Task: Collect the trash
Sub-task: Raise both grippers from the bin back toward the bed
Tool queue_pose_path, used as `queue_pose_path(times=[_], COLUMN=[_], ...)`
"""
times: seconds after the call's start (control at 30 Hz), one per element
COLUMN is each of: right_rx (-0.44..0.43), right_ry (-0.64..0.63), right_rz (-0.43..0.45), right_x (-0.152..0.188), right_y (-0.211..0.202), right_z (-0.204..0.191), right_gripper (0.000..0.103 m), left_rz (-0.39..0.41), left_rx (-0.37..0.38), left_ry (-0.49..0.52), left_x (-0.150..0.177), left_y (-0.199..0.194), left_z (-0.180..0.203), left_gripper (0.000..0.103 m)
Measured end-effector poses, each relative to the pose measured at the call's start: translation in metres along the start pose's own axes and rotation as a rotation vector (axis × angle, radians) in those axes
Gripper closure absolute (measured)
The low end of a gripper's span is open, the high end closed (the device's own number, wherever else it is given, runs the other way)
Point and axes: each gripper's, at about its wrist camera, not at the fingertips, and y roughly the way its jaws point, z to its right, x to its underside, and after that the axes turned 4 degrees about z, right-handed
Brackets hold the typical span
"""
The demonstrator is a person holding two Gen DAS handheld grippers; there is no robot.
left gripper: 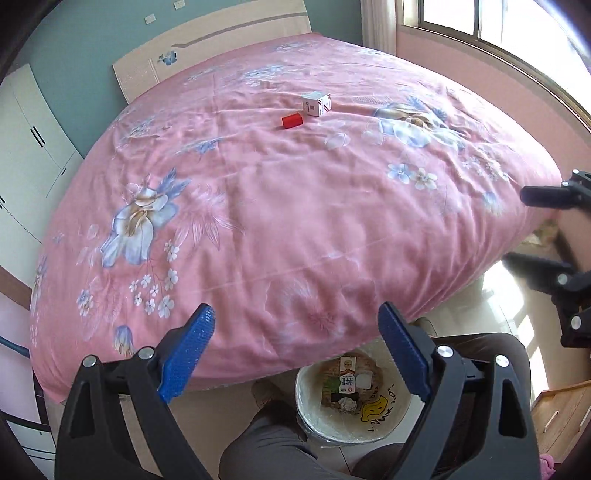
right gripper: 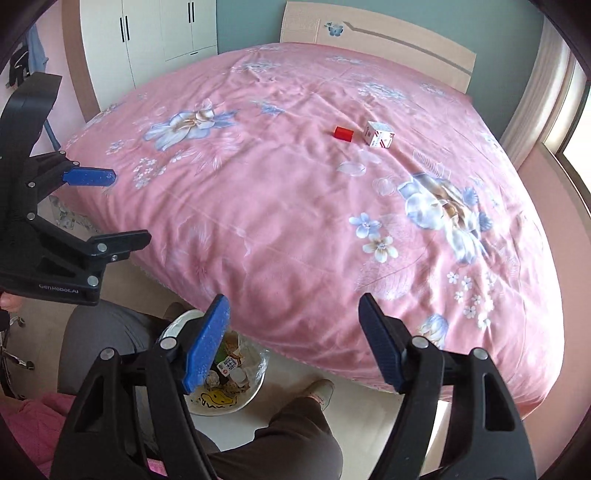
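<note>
The left gripper (left gripper: 295,347) points steeply downward, its blue-padded fingers (left gripper: 188,350) spread wide with nothing between them. The right gripper (right gripper: 295,339) is tilted down at much the same angle, its fingers (right gripper: 207,343) also parted and empty. The two sit side by side, apart from each other, each visible at the edge of the other's view. Below them, the person's legs (left gripper: 266,439) in grey trousers stand with one foot (right gripper: 321,393) forward.

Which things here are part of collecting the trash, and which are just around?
Job: red block, white box, trash bin, milk carton inside it.
Just around: pink bedspread, wardrobe, headboard, window.
</note>
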Motion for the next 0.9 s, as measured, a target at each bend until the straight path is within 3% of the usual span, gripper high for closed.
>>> queue_pose_path(times=[0.17,0.47,0.9], right_rx=[0.025,0.055,0.045], right_ry=[0.020,0.033,0.035], right_rz=[0.060,0.119,0.131], right_x=[-0.031,-0.080,-0.148], right_y=[-0.017,-0.018,0.043], right_z=[0.027,0.066,0.103], right_gripper=[0.028,0.026,0.026], left_rz=[0.049,0.111,0.097], left_rx=[-0.033,-0.026,0.057], left_ry=[0.054,0.190,0.298], left_x=[-0.034,-0.082,-0.147], left_y=[-0.006,0.002,0.075], left_z=[-0.005,-0.005,-0.011], left_gripper=[0.011,0.011,0.011])
